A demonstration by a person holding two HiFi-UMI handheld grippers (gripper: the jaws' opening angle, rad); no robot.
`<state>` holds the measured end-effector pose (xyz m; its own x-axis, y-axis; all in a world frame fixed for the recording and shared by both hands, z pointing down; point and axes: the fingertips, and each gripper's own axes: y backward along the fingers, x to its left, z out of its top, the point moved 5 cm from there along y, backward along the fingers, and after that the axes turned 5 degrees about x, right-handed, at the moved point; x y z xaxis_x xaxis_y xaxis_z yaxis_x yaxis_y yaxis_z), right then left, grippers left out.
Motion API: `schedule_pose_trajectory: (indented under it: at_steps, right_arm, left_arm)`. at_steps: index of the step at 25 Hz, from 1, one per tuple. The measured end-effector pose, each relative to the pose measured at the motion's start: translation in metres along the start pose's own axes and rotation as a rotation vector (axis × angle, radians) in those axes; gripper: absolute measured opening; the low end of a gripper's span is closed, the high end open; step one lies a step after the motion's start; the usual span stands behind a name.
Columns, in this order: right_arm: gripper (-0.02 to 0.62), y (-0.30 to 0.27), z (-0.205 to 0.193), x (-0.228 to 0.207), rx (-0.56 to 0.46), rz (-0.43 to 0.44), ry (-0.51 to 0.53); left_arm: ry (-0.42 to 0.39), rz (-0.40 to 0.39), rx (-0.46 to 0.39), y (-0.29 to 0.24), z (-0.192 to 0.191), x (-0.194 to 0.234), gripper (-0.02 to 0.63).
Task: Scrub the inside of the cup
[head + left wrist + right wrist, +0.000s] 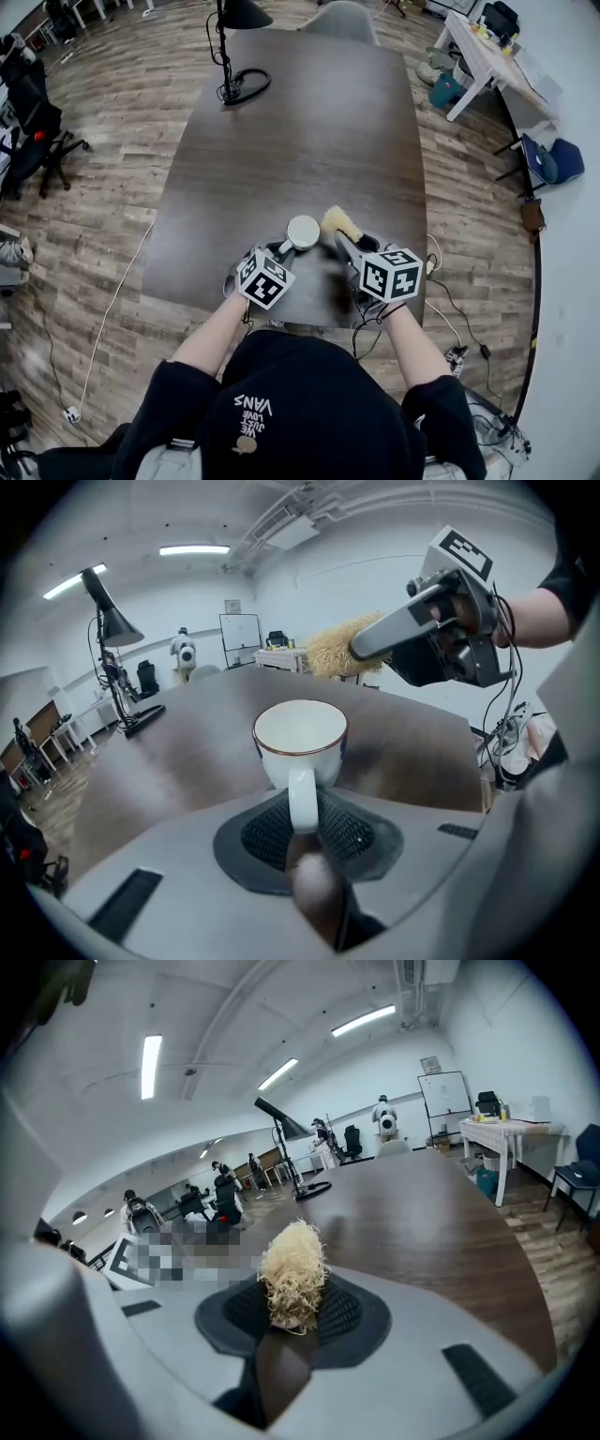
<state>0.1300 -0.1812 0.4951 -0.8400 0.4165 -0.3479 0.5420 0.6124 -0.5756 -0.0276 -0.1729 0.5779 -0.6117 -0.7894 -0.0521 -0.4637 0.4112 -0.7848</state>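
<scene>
A white cup (300, 741) with a thin brown rim is held upright by its handle (302, 799) in my left gripper (302, 829), which is shut on it. In the head view the cup (302, 231) hangs over the near edge of the dark table. My right gripper (291, 1309) is shut on a pale straw-coloured scrubber (294, 1273). The scrubber (341, 223) sits just right of the cup's mouth and outside it. From the left gripper view the scrubber (339, 651) sticks out above and behind the cup. The cup's inside looks empty.
A long dark wooden table (309, 131) stretches ahead, with a black desk lamp (234, 56) at its far left. A grey chair (342, 19) stands at the far end. Cables (450, 300) lie on the wooden floor to the right, and a white desk (487, 56) stands further off.
</scene>
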Motion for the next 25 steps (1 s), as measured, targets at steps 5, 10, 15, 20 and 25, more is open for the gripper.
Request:
schedule_pose_trajectory:
  at_steps: [5,10,15,20,25]
  right_arm:
    - [0.1,0.013,-0.01,-0.01,-0.054,-0.036,-0.054]
    - [0.1,0.022,-0.015,-0.012,-0.089,-0.054,-0.078]
    - [0.1,0.027,-0.019,-0.012,-0.093,-0.058,-0.078]
    - [0.1,0.031,-0.023,-0.008,-0.1,-0.056,-0.077]
    - [0.1,0.037,-0.026,-0.001,-0.117,-0.059,-0.047]
  left_arm:
    - [0.007,0.007,-0.014,0.0,0.0,-0.001,0.075]
    - [0.018,0.057,-0.075,0.004,-0.002,-0.004,0.077]
    - [0.082,0.059,-0.161,0.017,0.001,-0.003,0.083]
    - [0.124,0.093,-0.224,0.037,0.006,0.0,0.083]
    - [0.222,0.156,-0.286,0.061,0.003,0.006,0.081]
